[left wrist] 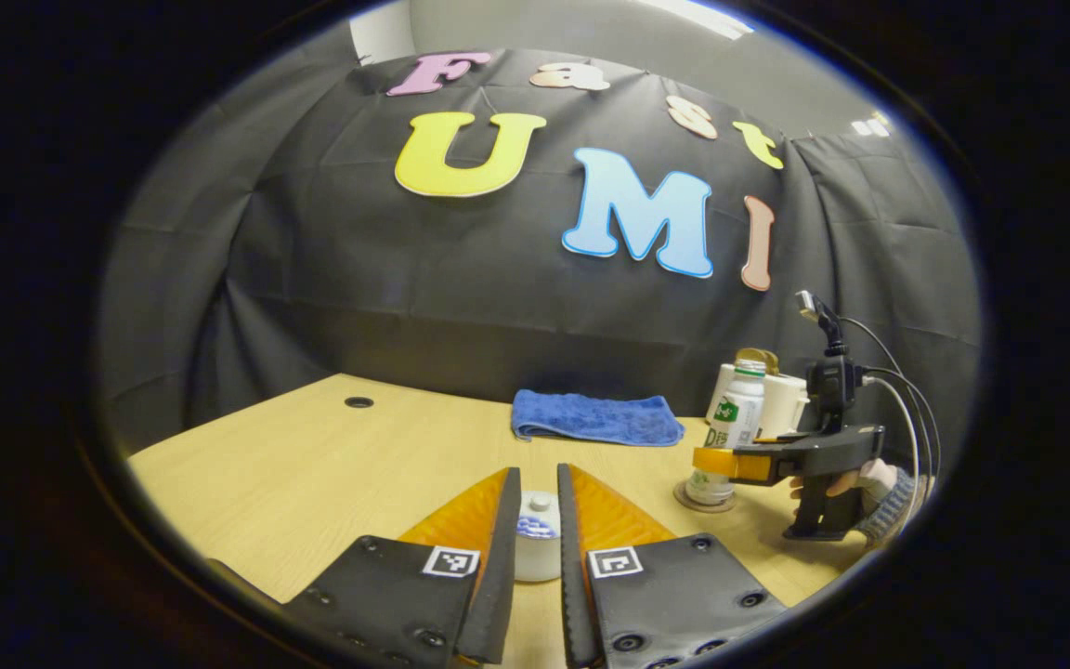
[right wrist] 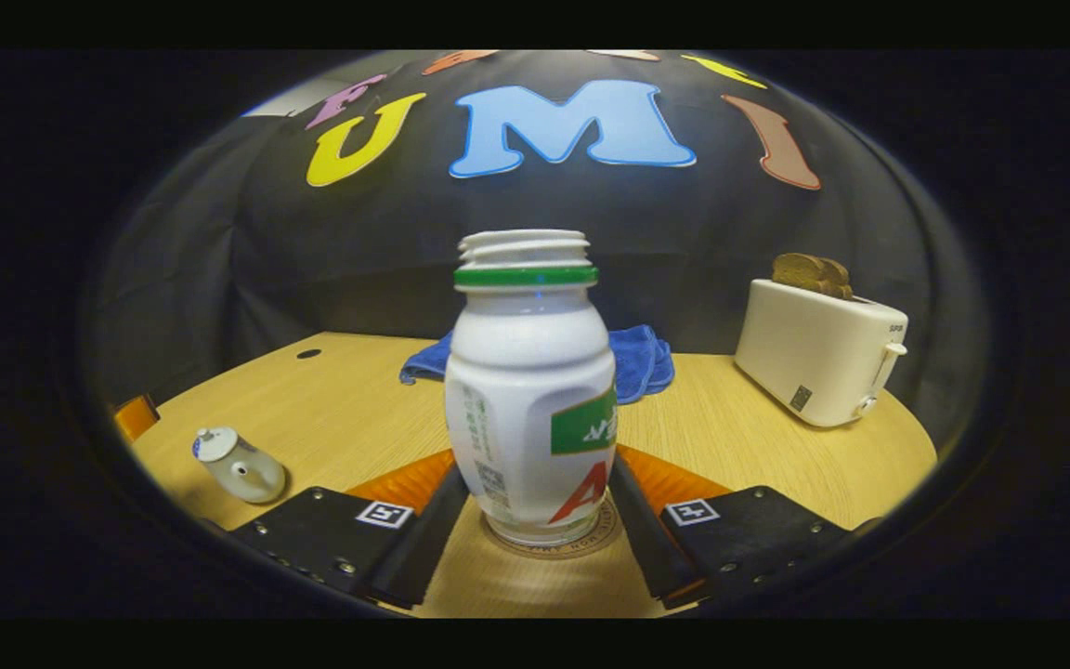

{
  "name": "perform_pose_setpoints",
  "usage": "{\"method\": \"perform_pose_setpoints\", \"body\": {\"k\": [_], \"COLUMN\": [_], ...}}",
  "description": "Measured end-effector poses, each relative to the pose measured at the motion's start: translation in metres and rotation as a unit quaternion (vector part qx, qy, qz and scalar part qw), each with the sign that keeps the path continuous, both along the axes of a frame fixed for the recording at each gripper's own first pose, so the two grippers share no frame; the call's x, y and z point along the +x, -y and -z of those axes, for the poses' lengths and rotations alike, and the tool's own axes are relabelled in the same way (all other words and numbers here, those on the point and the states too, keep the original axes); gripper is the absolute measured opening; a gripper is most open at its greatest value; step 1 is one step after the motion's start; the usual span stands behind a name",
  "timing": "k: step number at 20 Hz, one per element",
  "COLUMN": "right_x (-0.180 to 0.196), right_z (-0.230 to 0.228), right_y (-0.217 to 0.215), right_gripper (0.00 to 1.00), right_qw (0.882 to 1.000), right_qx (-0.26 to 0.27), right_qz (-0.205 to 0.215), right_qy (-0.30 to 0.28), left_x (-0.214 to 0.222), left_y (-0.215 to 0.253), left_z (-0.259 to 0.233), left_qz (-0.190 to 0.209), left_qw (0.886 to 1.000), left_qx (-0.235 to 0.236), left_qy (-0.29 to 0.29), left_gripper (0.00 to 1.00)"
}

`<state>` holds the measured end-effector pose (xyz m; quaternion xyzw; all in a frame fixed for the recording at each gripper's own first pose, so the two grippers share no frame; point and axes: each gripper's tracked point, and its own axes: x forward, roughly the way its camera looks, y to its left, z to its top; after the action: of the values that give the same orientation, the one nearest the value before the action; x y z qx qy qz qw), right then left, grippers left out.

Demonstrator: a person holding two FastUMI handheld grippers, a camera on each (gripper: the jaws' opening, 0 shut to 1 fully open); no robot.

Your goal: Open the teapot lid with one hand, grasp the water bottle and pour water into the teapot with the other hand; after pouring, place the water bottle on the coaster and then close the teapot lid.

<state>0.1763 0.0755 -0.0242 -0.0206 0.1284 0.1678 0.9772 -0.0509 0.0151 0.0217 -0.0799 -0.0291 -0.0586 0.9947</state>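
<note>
On the wooden table (right wrist: 758, 446) the bottle (right wrist: 530, 390) stands on its coaster (right wrist: 591, 539) between the released right gripper (right wrist: 535, 506) fingers, while the left gripper (left wrist: 535, 534) straddles the lidded teapot (left wrist: 535, 548), seemingly closing, grip unclear.

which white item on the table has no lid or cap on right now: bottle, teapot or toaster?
The white plastic water bottle with the green neck ring: its threaded mouth is bare. The small white ceramic teapot has its knobbed lid on; the white toaster holds bread.
</note>
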Motion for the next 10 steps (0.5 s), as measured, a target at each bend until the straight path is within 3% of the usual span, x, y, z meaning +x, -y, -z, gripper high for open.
{"method": "perform_pose_setpoints", "body": {"k": [2,5,6,7,8,10], "right_x": [-0.001,-0.005,-0.008,-0.010,-0.013,-0.019], "right_z": [-0.006,-0.012,-0.015,-0.017,-0.017,-0.021], "right_y": [-0.001,0.001,0.000,0.000,0.002,0.006], "right_gripper": [0.98,0.94,0.98,0.94,0.98,0.94], "right_qw": [1.000,1.000,1.000,1.000,1.000,0.999], "right_qx": [0.004,-0.001,0.002,0.004,0.004,0.007], "right_qz": [-0.002,-0.003,-0.006,-0.007,-0.005,0.000], "right_qy": [0.012,0.021,0.024,0.026,0.029,0.037], "left_x": [-0.001,-0.003,-0.003,-0.004,-0.005,-0.007], "left_y": [0.002,0.006,0.007,0.009,0.009,0.013], "left_z": [0.001,-0.002,-0.003,-0.003,-0.004,-0.004], "left_qz": [0.001,0.006,0.007,0.007,0.006,0.007], "left_qw": [1.000,1.000,1.000,1.000,1.000,1.000], "left_qx": [0.002,0.001,0.001,0.002,0.004,0.006], "left_qy": [0.001,0.002,0.003,0.004,0.005,0.006], "left_gripper": [0.29,0.29,0.29,0.28,0.28,0.28]}}
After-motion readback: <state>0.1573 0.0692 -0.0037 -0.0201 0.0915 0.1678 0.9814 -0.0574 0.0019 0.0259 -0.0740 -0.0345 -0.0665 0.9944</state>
